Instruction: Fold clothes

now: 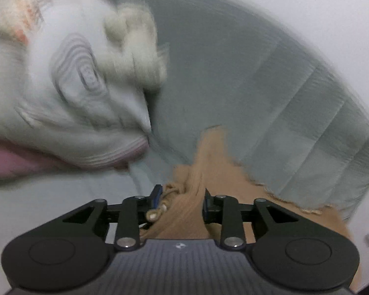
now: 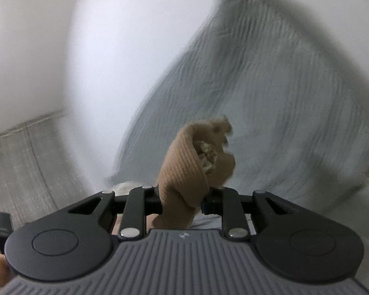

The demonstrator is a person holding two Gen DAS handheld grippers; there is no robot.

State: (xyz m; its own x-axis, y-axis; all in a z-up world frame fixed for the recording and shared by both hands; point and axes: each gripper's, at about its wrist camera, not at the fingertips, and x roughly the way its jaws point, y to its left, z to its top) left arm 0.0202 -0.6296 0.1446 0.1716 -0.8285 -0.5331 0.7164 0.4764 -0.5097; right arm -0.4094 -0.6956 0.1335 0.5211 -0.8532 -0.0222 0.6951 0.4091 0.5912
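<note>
A tan ribbed garment point(image 1: 209, 162) with a cream lace edge is held by both grippers. In the left wrist view my left gripper point(image 1: 182, 200) is shut on a bunch of it, and the cloth runs forward over a grey bed sheet point(image 1: 233, 73). In the right wrist view my right gripper point(image 2: 182, 196) is shut on a rolled wad of the same tan garment point(image 2: 184, 167), which stands up above the jaws. The grey sheet point(image 2: 270, 98) lies behind it. Both views are motion-blurred.
A pile of clothes fills the left of the left wrist view: a white striped garment point(image 1: 69, 81), a cream fluffy piece point(image 1: 135, 49) and a pink piece point(image 1: 9, 159). A white wall point(image 2: 86, 49) and a grey textured surface point(image 2: 19, 162) lie left in the right wrist view.
</note>
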